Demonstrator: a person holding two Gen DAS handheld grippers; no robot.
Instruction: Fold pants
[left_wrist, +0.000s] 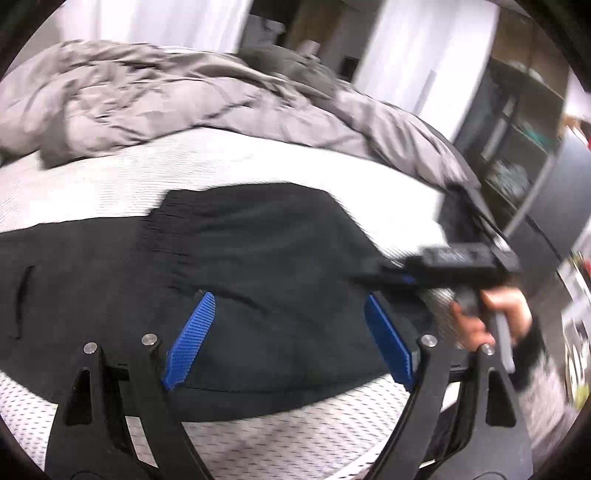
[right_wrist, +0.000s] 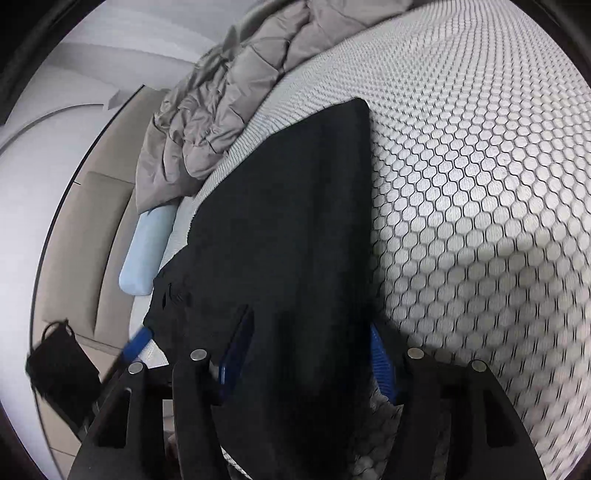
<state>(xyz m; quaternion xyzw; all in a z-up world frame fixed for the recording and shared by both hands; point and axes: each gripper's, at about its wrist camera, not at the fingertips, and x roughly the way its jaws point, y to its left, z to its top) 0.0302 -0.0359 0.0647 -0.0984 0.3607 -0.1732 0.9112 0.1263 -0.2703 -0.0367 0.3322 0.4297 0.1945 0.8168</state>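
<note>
Black pants (left_wrist: 258, 266) lie flat on the white mesh mattress (left_wrist: 280, 435), the gathered waistband near the middle. My left gripper (left_wrist: 288, 332) is open just above the pants, its blue pads (left_wrist: 192, 336) spread apart with nothing between them. My right gripper (left_wrist: 388, 275) shows in the left wrist view at the pants' right edge, held by a hand. In the right wrist view the pants (right_wrist: 295, 221) stretch away from the right gripper (right_wrist: 306, 354), whose jaws are open wide with the cloth's near end lying between the blue pads (right_wrist: 382, 362).
A crumpled grey duvet (left_wrist: 155, 92) covers the far part of the bed. A light blue pillow (right_wrist: 147, 247) lies at the bed's left edge. A dark shelf unit (left_wrist: 524, 140) stands to the right. A black mask-like item (right_wrist: 59, 362) lies on the floor.
</note>
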